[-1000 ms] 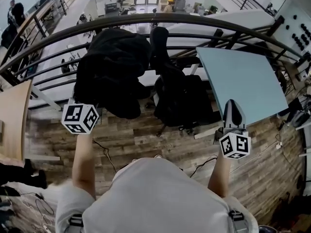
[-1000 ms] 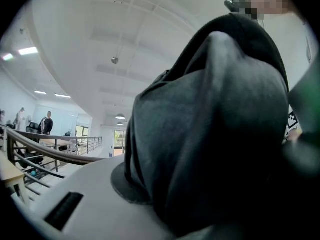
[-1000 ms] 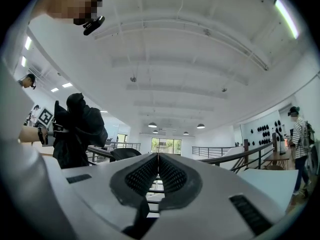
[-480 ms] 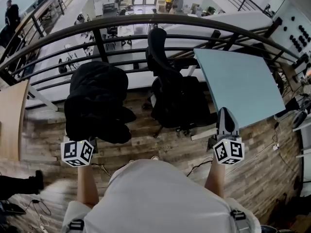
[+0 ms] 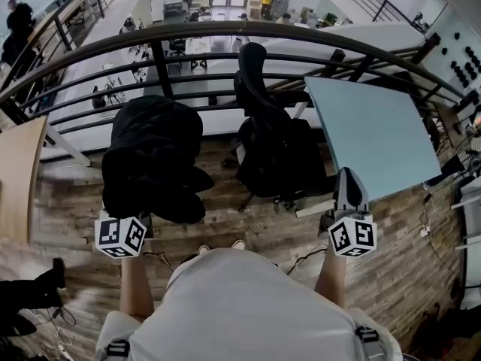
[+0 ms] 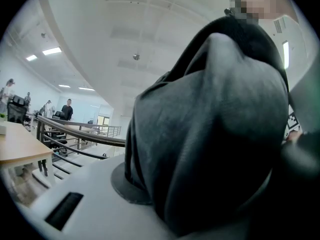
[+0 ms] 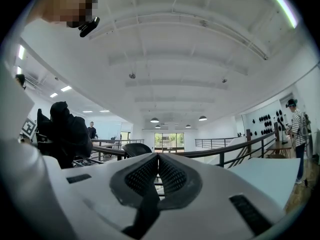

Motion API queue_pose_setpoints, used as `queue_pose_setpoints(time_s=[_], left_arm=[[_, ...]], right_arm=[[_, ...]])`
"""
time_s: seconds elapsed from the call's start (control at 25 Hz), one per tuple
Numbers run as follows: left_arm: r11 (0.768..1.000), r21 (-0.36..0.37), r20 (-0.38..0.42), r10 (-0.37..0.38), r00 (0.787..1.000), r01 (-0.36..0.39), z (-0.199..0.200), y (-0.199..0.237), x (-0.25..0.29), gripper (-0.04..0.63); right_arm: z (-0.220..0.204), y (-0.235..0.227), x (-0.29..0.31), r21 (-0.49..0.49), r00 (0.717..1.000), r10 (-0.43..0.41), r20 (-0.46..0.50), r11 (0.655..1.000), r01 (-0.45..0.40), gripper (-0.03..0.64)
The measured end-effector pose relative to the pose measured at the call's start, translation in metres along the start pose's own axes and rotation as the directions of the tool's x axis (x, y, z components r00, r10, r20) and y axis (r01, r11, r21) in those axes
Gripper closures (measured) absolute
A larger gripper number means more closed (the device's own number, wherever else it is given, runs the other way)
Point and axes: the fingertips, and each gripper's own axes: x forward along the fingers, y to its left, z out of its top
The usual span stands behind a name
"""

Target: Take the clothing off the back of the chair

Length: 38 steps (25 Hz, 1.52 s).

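Note:
The black jacket (image 5: 154,156) hangs bunched in the air at the left of the head view, apart from the black office chair (image 5: 274,145), whose backrest stands bare. My left gripper (image 5: 134,210) is shut on the jacket's lower part, its fingertips buried in the cloth. In the left gripper view the dark jacket (image 6: 215,134) fills the right side and covers the left gripper (image 6: 150,204). My right gripper (image 5: 349,180) is shut and holds nothing, in front of the chair's right side. In the right gripper view the right gripper (image 7: 158,160) has its pads pressed together.
A curved dark railing (image 5: 225,30) runs behind the chair. A pale blue table (image 5: 372,130) stands right of the chair and a wooden desk (image 5: 15,179) at the far left. Cables (image 5: 161,258) lie on the wood floor. A person in a striped shirt (image 7: 296,129) stands far right.
The left gripper has carried the jacket leftward and down, away from the chair's back, then almost stopped. The right gripper has barely shifted.

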Motion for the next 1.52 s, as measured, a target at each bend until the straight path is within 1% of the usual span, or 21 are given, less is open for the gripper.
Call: queue_pose_setpoints(time_s=[0.32, 0.52, 0.68, 0.96, 1.24, 1.52], left_arm=[[0.999, 0.027, -0.03, -0.045, 0.999, 0.046, 0.002, 0.001, 0.0, 0.48], [0.997, 0.01, -0.037, -0.081, 0.996, 0.082, -0.001, 0.003, 0.002, 0.48], [0.994, 0.004, -0.048, -0.111, 0.993, 0.112, -0.006, 0.002, -0.001, 0.48], [0.983, -0.005, -0.085, -0.184, 0.979, 0.184, -0.015, 0.002, -0.01, 0.48], [0.978, -0.034, -0.088, -0.209, 0.974, 0.207, -0.019, 0.004, -0.013, 0.48], [0.978, -0.034, -0.085, -0.21, 0.974, 0.208, -0.016, 0.011, -0.015, 0.48]], right_arm=[[-0.007, 0.012, -0.016, 0.019, 0.999, -0.03, -0.018, 0.999, 0.03, 0.597], [-0.014, 0.021, -0.026, 0.024, 0.998, -0.05, -0.035, 0.998, 0.051, 0.597], [-0.01, 0.036, -0.032, 0.0, 0.998, -0.04, -0.047, 0.999, 0.04, 0.597], [-0.006, 0.063, -0.048, -0.02, 0.997, -0.048, -0.067, 0.999, 0.046, 0.597], [-0.003, 0.076, -0.06, -0.036, 0.995, -0.057, -0.085, 0.998, 0.054, 0.597], [-0.007, 0.084, -0.064, -0.044, 0.993, -0.058, -0.102, 0.998, 0.053, 0.597]])
